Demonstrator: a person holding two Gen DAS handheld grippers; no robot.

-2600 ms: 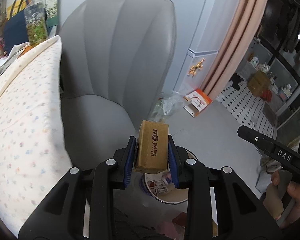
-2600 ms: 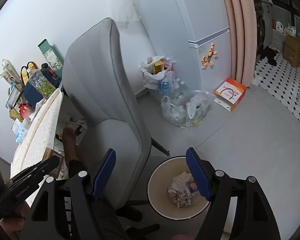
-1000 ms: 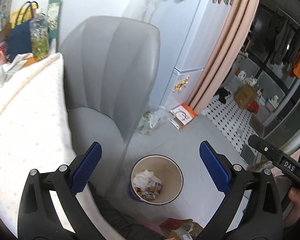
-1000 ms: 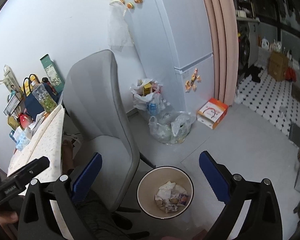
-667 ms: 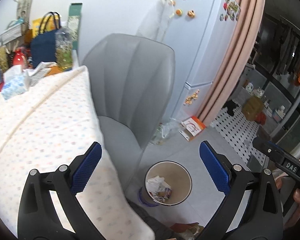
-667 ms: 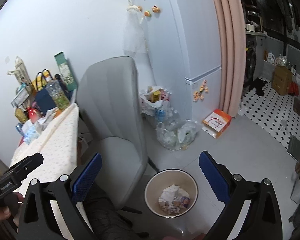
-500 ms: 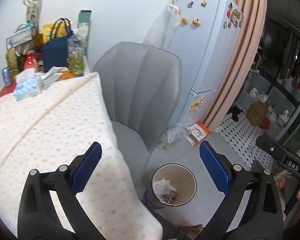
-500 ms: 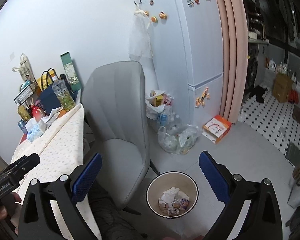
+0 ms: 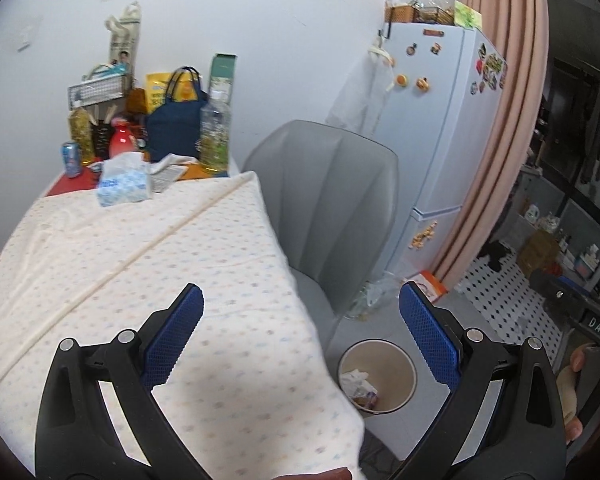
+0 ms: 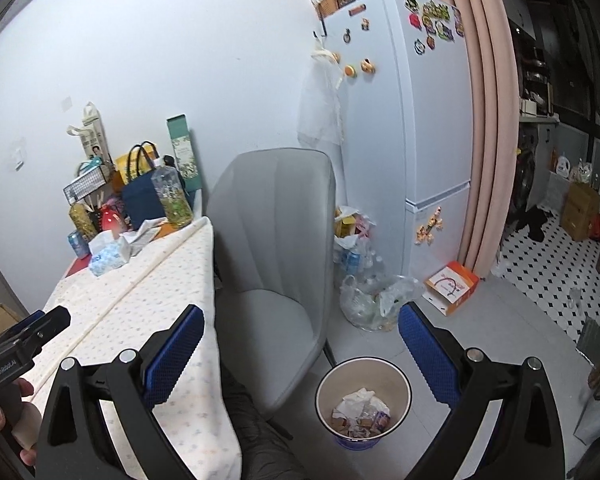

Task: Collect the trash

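Trash (image 10: 362, 410) lies in the bin (image 10: 404, 384) on the floor beside the chair (image 10: 276, 248). My left tongs (image 9: 300, 332) and right tongs (image 10: 300, 344) both gape wide, empty, above the table (image 9: 140, 264).

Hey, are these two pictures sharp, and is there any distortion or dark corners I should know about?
Left wrist view: tablecloth slightly smeared by motion blur, fridge bowed by the fisheye, black corners. Right wrist view: crisper, trash bin clear, same curved edges and dark rim.
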